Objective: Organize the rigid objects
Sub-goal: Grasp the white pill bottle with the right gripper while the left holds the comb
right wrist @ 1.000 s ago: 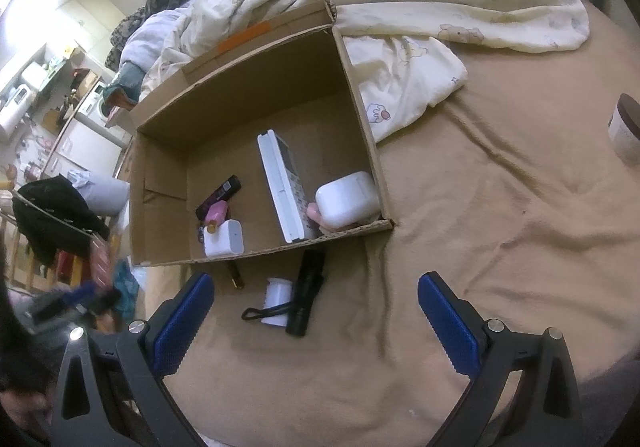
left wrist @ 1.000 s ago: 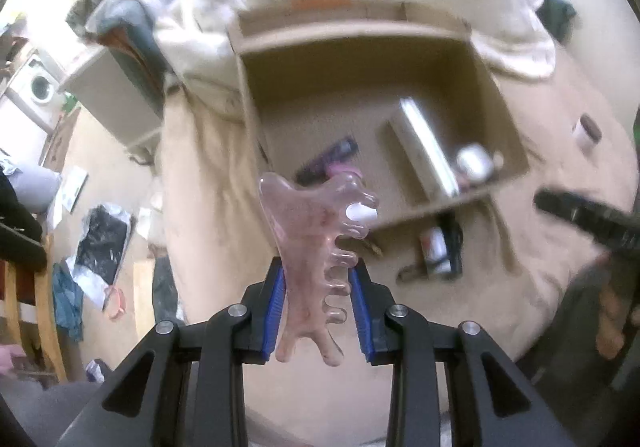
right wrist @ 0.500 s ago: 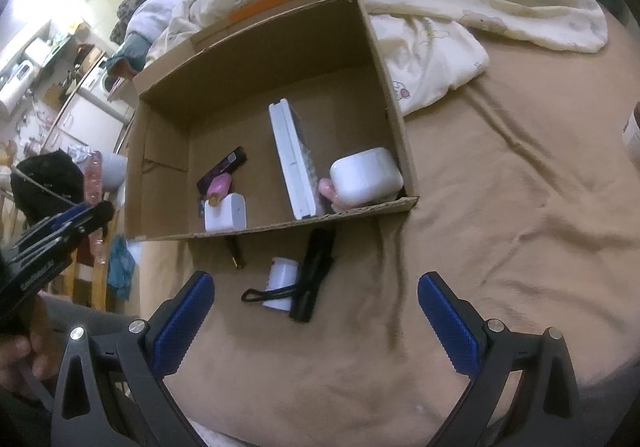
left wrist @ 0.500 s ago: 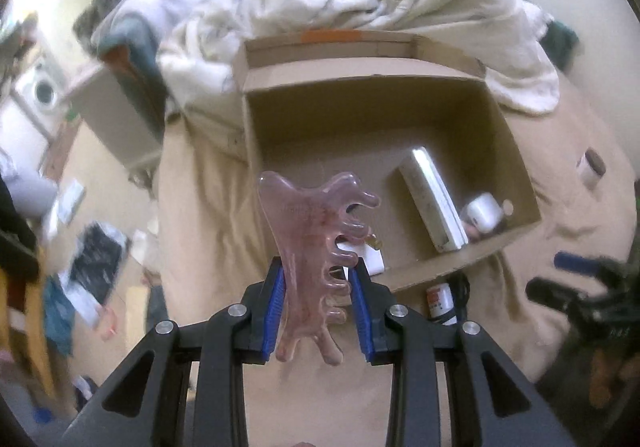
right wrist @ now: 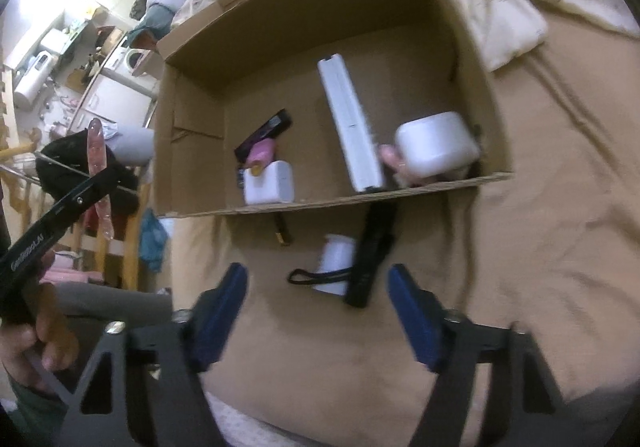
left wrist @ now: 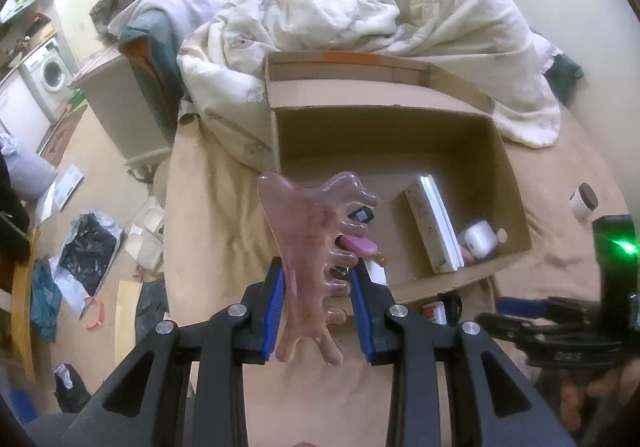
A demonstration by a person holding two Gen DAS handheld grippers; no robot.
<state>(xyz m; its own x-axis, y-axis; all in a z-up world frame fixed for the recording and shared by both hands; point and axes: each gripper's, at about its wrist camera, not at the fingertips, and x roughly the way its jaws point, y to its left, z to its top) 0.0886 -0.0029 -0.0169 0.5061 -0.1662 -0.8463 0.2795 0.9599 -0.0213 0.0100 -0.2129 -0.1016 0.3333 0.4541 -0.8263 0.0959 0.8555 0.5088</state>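
Raised higher than a second ago, the pink comb-shaped massage tool [left wrist: 310, 247] now hangs before the cardboard box [left wrist: 516, 183], while the right gripper [right wrist: 318, 311] has narrowed and dropped closer.

Left gripper [left wrist: 318, 311] is clamped on the tool's lower half, blue pads touching both sides, toothed edge facing right. Right gripper's jaws stand apart, holding nothing, above a black flashlight [right wrist: 372, 259] and a small white bottle [right wrist: 338, 263] lying on the tan bedsheet [right wrist: 540, 247] just outside the box's near wall. Inside the box lie a long white case [right wrist: 350, 127], a white jar [right wrist: 436, 143] and a white charger [right wrist: 268, 183].
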